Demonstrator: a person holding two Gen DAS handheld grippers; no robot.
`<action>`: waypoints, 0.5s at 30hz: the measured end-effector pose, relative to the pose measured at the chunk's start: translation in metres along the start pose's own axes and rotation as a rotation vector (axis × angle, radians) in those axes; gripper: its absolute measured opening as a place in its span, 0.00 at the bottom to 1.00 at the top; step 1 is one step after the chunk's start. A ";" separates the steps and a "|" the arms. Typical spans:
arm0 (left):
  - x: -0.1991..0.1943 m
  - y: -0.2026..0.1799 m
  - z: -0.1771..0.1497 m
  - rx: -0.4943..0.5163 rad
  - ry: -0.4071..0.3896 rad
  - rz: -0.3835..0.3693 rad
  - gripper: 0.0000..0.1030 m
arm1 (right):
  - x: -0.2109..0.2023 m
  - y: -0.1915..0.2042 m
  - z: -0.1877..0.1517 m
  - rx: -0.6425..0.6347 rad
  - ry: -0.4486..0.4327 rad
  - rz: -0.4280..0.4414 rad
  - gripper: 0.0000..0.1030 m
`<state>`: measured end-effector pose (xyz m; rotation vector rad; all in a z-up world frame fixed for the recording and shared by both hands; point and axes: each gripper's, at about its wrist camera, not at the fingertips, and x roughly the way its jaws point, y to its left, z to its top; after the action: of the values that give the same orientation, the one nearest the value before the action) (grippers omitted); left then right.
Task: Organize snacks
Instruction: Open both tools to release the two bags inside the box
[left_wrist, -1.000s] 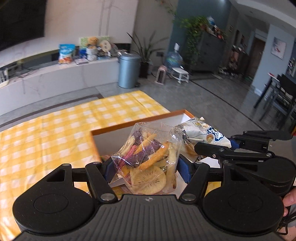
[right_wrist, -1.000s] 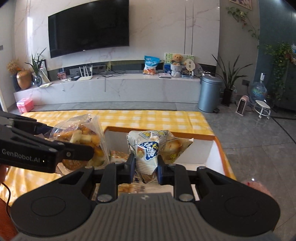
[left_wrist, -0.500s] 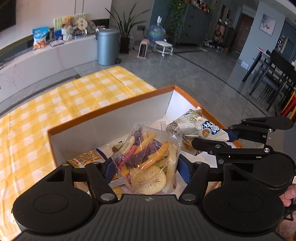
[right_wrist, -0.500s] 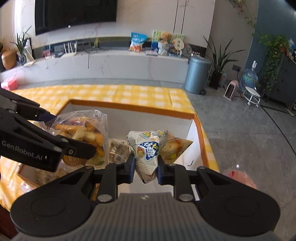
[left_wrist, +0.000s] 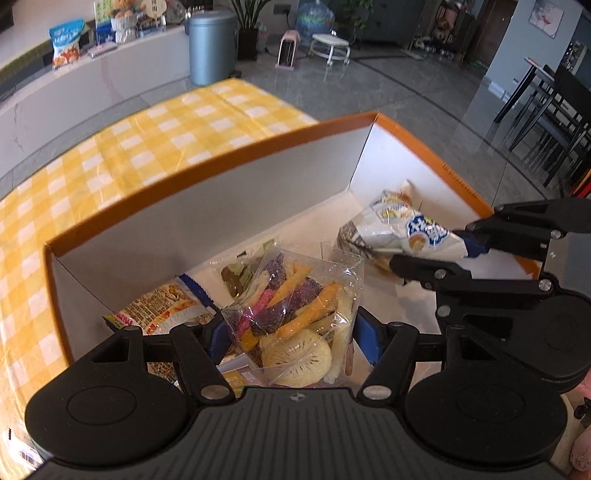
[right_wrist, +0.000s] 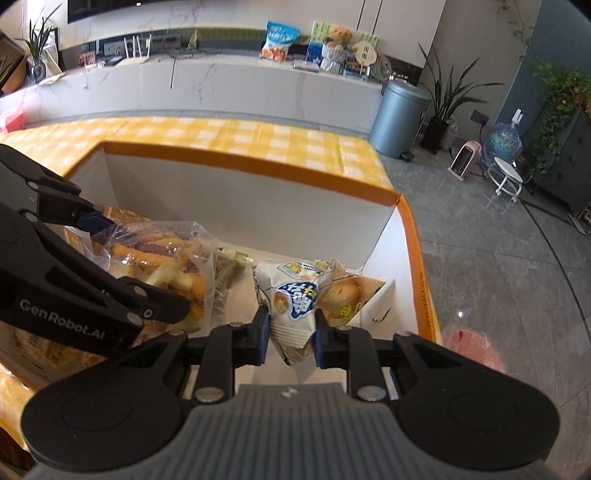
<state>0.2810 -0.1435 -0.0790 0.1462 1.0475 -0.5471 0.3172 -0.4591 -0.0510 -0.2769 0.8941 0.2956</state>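
My left gripper (left_wrist: 291, 339) is shut on a clear bag of dried fruit and vegetable chips (left_wrist: 295, 317) and holds it over the inside of an orange-rimmed white box (left_wrist: 207, 173). My right gripper (right_wrist: 291, 328) is shut on a white and blue snack bag (right_wrist: 299, 295), also held inside the box (right_wrist: 258, 166) near its right wall. The right gripper (left_wrist: 469, 254) and its white bag (left_wrist: 410, 229) show at the right of the left wrist view. The left gripper (right_wrist: 92, 280) and its chips bag (right_wrist: 173, 266) show at the left of the right wrist view.
Other snack packets lie on the box floor: an orange printed one (left_wrist: 166, 306) and a small green one (left_wrist: 236, 273). The box sits on a yellow checked tablecloth (left_wrist: 122, 147). A grey bin (right_wrist: 399, 118) and tiled floor lie beyond the table's right edge.
Both grippers have moved forward and tipped down with their bags, from above the box's near edge to low inside it. Both grips are unchanged.
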 end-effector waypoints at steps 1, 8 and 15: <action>0.002 0.001 0.000 -0.004 0.007 0.000 0.75 | 0.004 -0.001 0.001 -0.005 0.004 -0.002 0.21; 0.006 0.009 0.004 -0.043 0.023 -0.009 0.81 | 0.019 -0.002 0.006 -0.007 0.029 0.005 0.22; -0.003 0.012 -0.001 -0.069 -0.031 -0.015 0.86 | 0.021 -0.001 0.005 0.003 0.023 0.001 0.29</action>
<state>0.2853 -0.1317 -0.0784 0.0696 1.0370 -0.5244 0.3338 -0.4557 -0.0645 -0.2778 0.9169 0.2927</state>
